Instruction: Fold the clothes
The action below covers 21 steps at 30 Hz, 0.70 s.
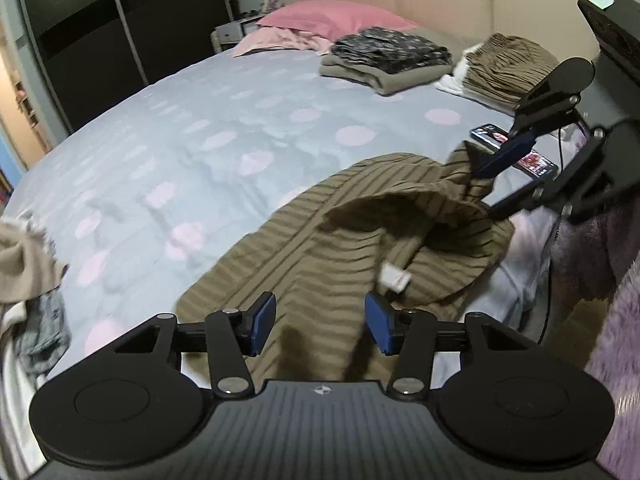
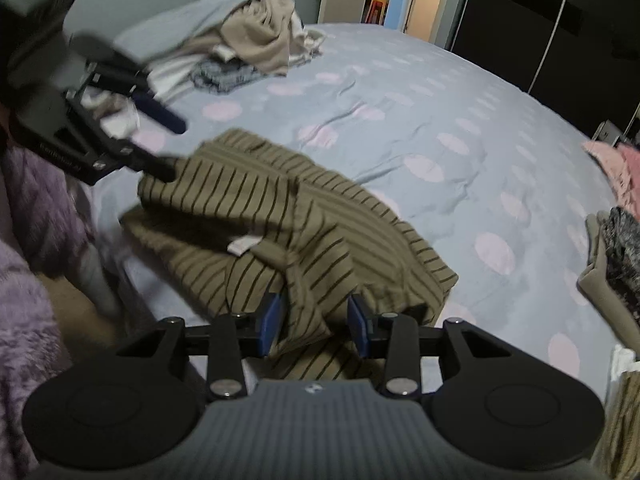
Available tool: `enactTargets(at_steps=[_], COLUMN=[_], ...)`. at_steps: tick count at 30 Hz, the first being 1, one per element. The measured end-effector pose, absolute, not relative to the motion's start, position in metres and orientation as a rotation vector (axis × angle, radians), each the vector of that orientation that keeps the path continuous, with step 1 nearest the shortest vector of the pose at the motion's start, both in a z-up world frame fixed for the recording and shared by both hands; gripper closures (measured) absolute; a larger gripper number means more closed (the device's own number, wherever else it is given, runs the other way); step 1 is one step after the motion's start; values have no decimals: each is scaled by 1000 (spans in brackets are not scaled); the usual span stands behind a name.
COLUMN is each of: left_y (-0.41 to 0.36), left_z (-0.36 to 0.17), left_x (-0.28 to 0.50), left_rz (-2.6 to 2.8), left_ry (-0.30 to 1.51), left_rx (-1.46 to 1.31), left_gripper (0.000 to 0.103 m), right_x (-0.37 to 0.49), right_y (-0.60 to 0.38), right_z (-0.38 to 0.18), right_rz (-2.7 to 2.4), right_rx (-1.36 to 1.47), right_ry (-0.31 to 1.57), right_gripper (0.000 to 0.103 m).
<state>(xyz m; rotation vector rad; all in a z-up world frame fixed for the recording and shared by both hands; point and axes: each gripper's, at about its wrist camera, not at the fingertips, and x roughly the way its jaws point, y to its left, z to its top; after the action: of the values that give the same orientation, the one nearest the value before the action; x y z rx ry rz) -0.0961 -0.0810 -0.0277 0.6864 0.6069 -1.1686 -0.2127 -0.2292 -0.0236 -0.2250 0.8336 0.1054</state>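
Left wrist view: I look down my left gripper across a bed with a grey cover dotted pink.
Left gripper: its blue pads stand apart at the bottom centre of the frame, and I see no cloth pressed between them; the striped shirt lies on the cover just beyond and below them.
Striped shirt: olive brown with dark stripes, rumpled, spread over the near edge of the bed at lower centre, with a white label showing on a fold.
Right gripper seen from the left: my right gripper sits at the right edge, its fingers spread, with a bunched corner of the shirt between them; I cannot tell whether they touch it.
Folded stack: upper centre, a dark patterned piece on top of a grey one.
Other striped pile: upper right, beside the folded stack.
Pink pillow: top centre, at the head of the bed.
Phone: lit screen, right of centre, partly behind the right gripper.
Right wrist view: my right gripper is at the bottom centre, pads parted, with a fold of the striped shirt lying in the gap; the pads do not pinch it.
Unfolded heap: beige and white clothes, upper left of that frame.
Left gripper from the right: blurred at the left edge, fingers spread above the shirt's far corner.
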Motion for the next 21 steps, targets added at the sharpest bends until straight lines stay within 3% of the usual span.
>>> enactTargets(at_steps=[9, 14, 21], left_y=[-123, -124, -128], left_z=[-61, -65, -67], left_x=[-103, -104, -108], left_rz=[-1133, -1140, -1146], left_ry=[627, 630, 619], left_rx=[748, 784, 814], left_gripper=[79, 91, 95], right_x=[-211, -224, -210], right_y=[-215, -230, -268], right_z=[-44, -26, -30], right_rz=[8, -34, -215], right_rx=[-175, -137, -106], right_ry=[827, 728, 719], right_gripper=[64, 64, 63])
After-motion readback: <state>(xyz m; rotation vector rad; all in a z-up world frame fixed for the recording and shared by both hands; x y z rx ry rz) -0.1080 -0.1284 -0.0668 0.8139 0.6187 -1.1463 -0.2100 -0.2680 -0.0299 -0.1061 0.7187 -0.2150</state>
